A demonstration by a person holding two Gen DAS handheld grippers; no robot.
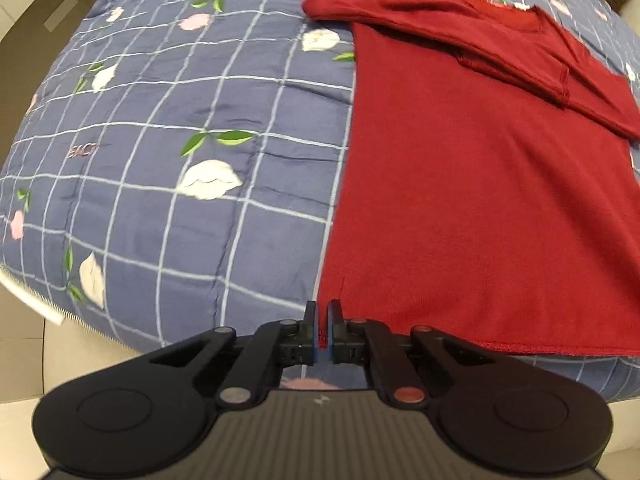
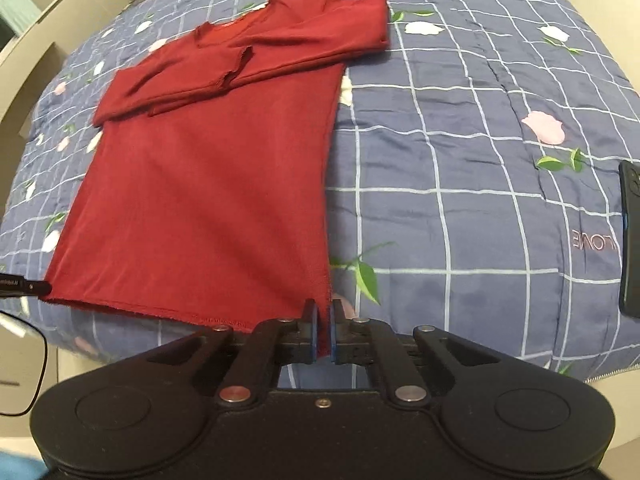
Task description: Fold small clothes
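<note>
the red shirt (image 1: 480, 200) lay flat on the bed quilt (image 1: 180, 208), sleeves folded across. the left claw (image 1: 323, 312) and right claw (image 2: 323, 312) each pinched a bottom hem corner.

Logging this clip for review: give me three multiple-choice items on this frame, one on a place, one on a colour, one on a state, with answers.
1. Where does the left gripper sit on the red shirt?
A. at the neckline
B. at the bottom hem corner
C. on a sleeve cuff

2. What colour is the quilt under it?
A. blue with white grid lines
B. plain green
C. yellow stripes

3. How do the sleeves lie?
A. spread out sideways
B. hanging off the bed
C. folded across the chest

Answers: B, its fingers close on the hem corner; A, the grid and flowers show; C, both cuffs lie across the body.
</note>
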